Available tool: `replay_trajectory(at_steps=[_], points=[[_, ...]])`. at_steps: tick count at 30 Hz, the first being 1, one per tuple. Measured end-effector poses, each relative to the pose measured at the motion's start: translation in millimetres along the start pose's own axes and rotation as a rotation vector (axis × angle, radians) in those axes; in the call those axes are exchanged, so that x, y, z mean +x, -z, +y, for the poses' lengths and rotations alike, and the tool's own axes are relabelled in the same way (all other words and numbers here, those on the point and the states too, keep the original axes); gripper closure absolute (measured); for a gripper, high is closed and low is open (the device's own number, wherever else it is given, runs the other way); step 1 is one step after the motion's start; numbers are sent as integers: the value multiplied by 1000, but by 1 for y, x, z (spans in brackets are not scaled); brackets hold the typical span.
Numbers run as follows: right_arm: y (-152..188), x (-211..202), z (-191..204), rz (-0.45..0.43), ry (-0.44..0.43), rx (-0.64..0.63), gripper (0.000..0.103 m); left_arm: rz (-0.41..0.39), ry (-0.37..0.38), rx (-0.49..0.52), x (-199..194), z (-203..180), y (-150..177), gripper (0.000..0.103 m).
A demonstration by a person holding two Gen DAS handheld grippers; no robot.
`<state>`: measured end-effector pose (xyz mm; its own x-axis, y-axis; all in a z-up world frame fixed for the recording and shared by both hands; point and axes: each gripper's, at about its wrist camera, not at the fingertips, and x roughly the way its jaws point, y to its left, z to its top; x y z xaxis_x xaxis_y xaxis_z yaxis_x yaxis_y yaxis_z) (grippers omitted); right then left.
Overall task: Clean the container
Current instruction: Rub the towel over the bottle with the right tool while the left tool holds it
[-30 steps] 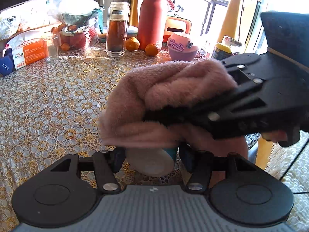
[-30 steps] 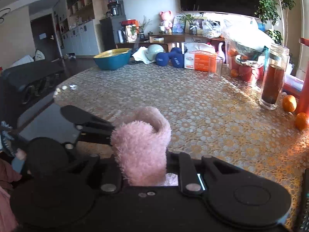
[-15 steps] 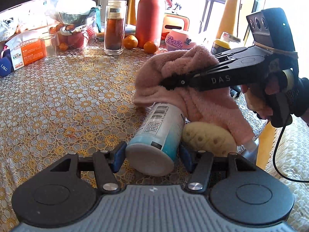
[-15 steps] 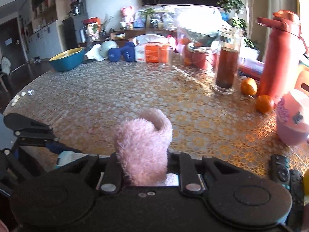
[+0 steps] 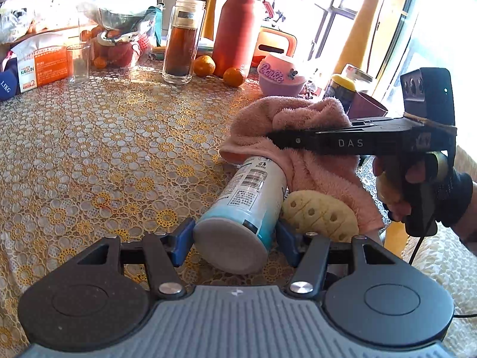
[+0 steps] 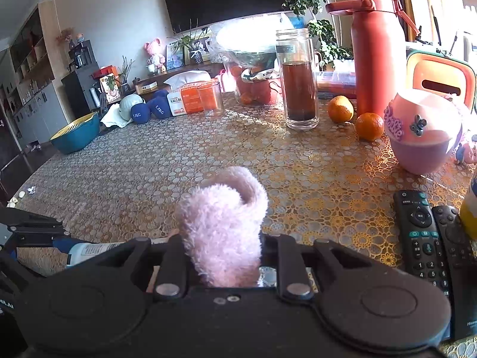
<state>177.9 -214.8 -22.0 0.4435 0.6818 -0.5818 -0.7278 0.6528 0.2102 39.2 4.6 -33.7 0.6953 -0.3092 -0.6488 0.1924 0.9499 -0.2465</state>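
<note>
White-and-teal cylindrical container (image 5: pixel 249 205) with a barcode label lies tilted, its flat pale base toward the left wrist camera and its far end under a fluffy pink towel (image 5: pixel 301 146). It is held off the counter (image 5: pixel 98 155), which wears a yellow-and-white lace-patterned cloth. The left tongs (image 5: pixel 235 237) are clenched on the container near its base, one blue pad pressed against each side. The right tongs (image 5: pixel 275 137), black and marked "DAS", reach in from the right and grip the pink towel, bunched around their tips and draped over the container's upper end; a hand (image 5: pixel 402 188) in a dark cuff holds their handle. In the right wrist view the towel (image 6: pixel 222 232) stands up as a thick roll pinched between the right tongs (image 6: pixel 226 256), and a bit of the container's label (image 6: pixel 92 250) shows at lower left.

Just beside the container, on its right, sits a yellow sponge with round holes (image 5: pixel 320 216), partly under the towel's hanging edge. Farther back on the counter stand a tall clear glass bottle of dark liquid (image 5: pixel 182 41), a large red flask with a handle (image 5: pixel 237 26), two oranges (image 5: pixel 219 70), a pink lidded cup lettered "Barbie" (image 5: pixel 280 74) and a clear drinking glass (image 5: pixel 79 64). Two black remote controls (image 6: pixel 429 232) lie side by side near the counter's right edge in the right wrist view.
</note>
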Motion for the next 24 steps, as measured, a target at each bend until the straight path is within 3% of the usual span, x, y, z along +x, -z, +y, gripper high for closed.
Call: replay_trajectory(at_steps=[11, 15, 18, 24], points=[[0, -9, 13, 7, 77, -86, 85, 2, -11, 9, 0, -4, 3, 44], [-4, -23, 9, -4, 153, -101, 86, -1, -20, 26, -1, -6, 4, 44], [-13, -42, 12, -60, 107, -106, 86, -6, -27, 40, -1, -8, 4, 44], [-30, -55, 49, -112, -103, -208, 86, -10, -49, 87, -1, -15, 4, 44]])
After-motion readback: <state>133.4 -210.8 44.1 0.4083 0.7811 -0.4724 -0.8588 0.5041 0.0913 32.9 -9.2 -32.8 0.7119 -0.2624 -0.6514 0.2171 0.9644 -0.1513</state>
